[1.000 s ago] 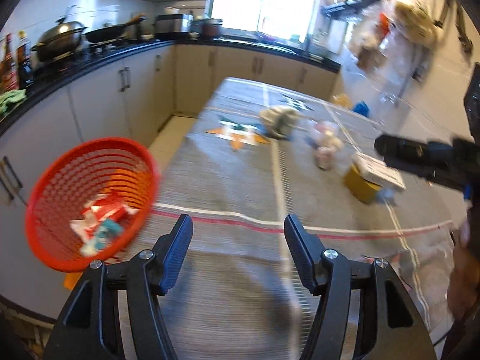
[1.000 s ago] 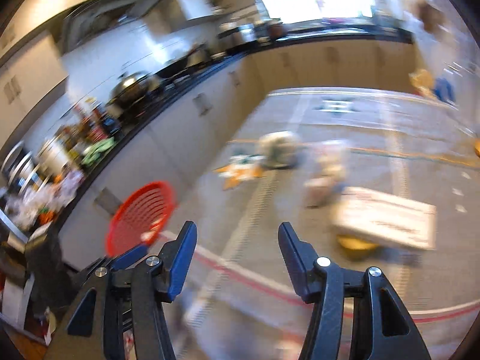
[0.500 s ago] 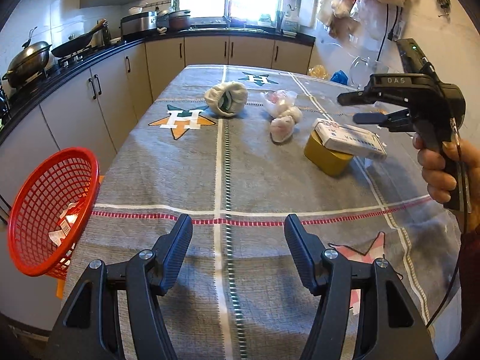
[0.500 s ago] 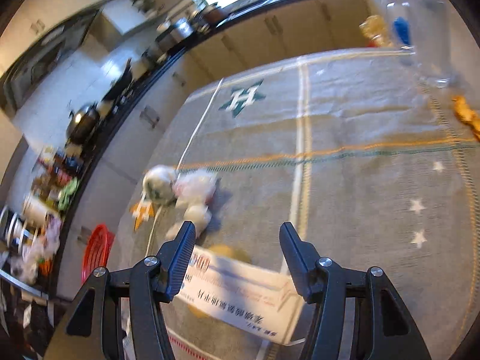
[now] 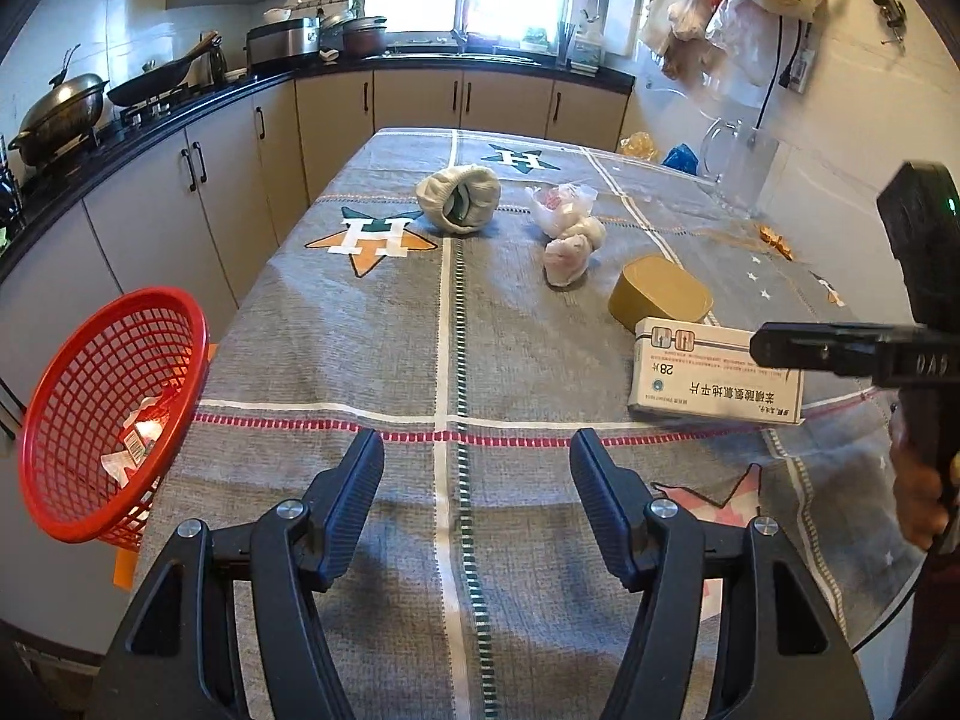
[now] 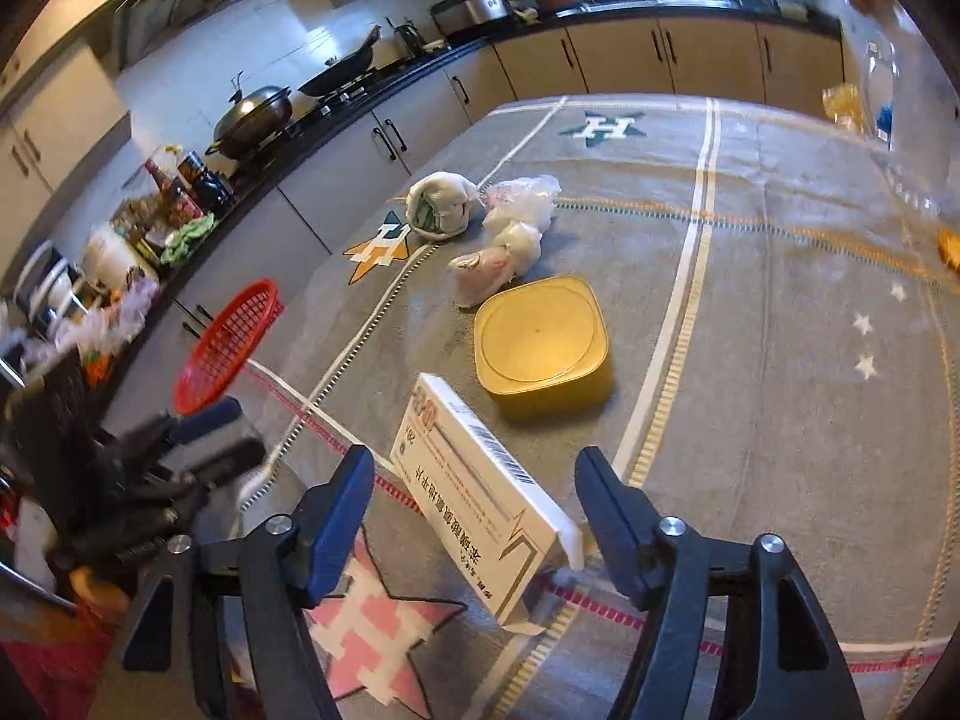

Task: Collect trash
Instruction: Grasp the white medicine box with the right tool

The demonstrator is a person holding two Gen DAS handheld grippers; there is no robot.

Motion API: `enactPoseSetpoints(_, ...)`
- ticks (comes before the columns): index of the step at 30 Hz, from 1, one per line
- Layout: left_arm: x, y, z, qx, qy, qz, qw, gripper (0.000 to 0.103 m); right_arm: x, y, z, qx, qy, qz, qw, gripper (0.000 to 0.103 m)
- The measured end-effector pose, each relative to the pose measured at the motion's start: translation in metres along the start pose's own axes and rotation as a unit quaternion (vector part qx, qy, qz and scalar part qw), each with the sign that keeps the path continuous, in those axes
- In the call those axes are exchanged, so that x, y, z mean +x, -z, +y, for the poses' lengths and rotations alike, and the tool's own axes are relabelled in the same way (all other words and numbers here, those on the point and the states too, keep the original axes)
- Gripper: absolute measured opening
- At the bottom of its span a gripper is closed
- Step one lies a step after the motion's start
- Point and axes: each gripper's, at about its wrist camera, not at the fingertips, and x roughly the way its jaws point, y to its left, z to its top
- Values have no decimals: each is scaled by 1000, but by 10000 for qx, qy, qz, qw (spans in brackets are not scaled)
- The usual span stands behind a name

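My right tool (image 6: 468,504) has just been opening its jaws and now straddles the white box (image 6: 480,510), pads clear of it; half a second ago the box sat atop the yellow container (image 6: 543,345). My left tool (image 5: 477,489) hangs open above the bench (image 5: 336,312). The red basket (image 5: 114,414) sits left.

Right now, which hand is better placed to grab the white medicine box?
Right. The right tool has just been opening and straddles the white medicine box, pads not yet pressing. The left tool hangs empty over bare tablecloth, nearer the red basket.
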Motion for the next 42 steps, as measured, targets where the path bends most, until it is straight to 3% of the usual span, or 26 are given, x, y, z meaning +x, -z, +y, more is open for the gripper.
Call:
enactPoseSetpoints(7, -15, -9, -1, -22, 54, -107, 9999, 66, 7, -9, 0, -49, 104, -208, 9997, 74)
enactPoseSetpoints(11, -14, -7, 0, 17, 53, -84, 9999, 66, 20, -2, 5, -122, 13, 117, 9999, 74)
enactPoseSetpoints(16, -10, -3, 7, -51, 78, -29, 10000, 66, 12, 32, 25, -514, -401, 487, 9967, 74)
enactPoseSetpoints(21, -3, -3, 7, -99, 145, 36, 9998, 66, -2, 40, 31, -745, 111, 438, 9962, 77)
enactPoseSetpoints(25, -2, -5, 7, -99, 168, 60, 9998, 66, -1, 29, 27, -608, 168, 388, 9973, 77)
enactPoseSetpoints(28, -2, -8, 9, -121, 180, 77, 9997, 66, 7, 19, 38, -725, 207, 412, 9963, 79)
enactPoseSetpoints(35, -5, -19, 1, 24, 178, 124, 9998, 67, 42, 12, 52, -1092, 782, 805, 9877, 79)
enactPoseSetpoints(38, -5, -24, -8, 176, 168, 145, 9996, 71, 41, 20, 42, -915, 761, 878, 9890, 54)
enactPoseSetpoints(42, 0, -34, -24, 302, 201, 245, 9990, 71, 21, 34, 27, -640, 727, 575, 9936, 53)
